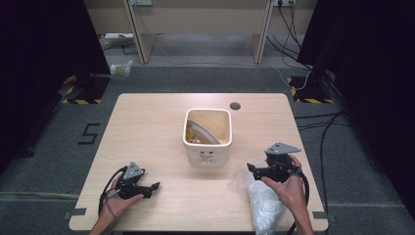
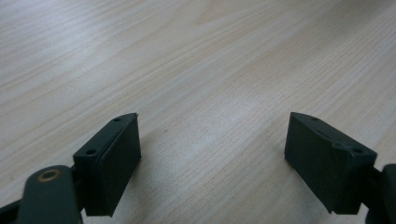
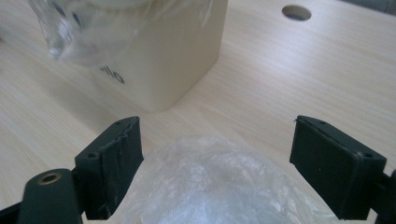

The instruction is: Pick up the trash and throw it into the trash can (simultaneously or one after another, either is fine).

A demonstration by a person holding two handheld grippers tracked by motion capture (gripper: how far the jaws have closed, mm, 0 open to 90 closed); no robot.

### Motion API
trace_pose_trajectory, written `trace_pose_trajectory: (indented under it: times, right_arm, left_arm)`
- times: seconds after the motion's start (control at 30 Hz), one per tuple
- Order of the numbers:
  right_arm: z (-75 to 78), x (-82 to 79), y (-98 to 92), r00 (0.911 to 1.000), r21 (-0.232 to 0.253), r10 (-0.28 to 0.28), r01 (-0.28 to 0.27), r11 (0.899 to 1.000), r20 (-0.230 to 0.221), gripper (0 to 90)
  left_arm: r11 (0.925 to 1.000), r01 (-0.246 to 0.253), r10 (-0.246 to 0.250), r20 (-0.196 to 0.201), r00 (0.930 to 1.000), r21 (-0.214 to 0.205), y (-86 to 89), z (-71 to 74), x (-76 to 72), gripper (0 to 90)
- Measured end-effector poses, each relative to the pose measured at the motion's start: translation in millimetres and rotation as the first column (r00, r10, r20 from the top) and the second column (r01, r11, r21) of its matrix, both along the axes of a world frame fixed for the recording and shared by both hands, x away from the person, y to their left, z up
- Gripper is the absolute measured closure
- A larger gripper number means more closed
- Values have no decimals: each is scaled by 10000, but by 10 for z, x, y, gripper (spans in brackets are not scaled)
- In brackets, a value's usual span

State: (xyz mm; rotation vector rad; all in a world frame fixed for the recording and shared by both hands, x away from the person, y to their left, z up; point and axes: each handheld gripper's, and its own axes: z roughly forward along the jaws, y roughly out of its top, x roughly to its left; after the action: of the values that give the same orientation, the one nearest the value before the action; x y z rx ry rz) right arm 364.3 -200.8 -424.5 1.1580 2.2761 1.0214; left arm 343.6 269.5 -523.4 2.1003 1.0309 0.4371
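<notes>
1. Hovering my right gripper (image 1: 254, 169), jaws wide, over one clear plastic bag (image 1: 262, 200) at the table's (image 1: 156, 127) near right edge.
2. One left gripper (image 1: 154, 187), jaws wide, holding nothing.
3. One cream bin (image 1: 207, 147) mid-table.

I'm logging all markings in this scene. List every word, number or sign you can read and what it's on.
"5": dark mark on the grey floor left of the table.
"llo": dark letters on the cream bin, in the right gripper view; the start is hidden behind the clear plastic bag.
Print on the bin's front in the high view: too small to read.
</notes>
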Motion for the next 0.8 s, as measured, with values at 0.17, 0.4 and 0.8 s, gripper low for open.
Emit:
trace_pose_trajectory:
  times: [0.17,0.4,0.8]
  right_arm:
    - [-168,42,38,9988,-495,-32,8,9988,-482,170]
    - [-326,86,27,9950,-848,-95,10,9964,-993,225]
    - [-384,41,-25,9945,-1005,573,-660,9927,-874,773]
  left_arm:
    - [10000,1,-1,-1,10000,0,0,0,0,175]
    - [10000,0,0,-6,10000,7,0,1,0,175]
    - [10000,1,-1,-3,10000,0,0,0,0,175]
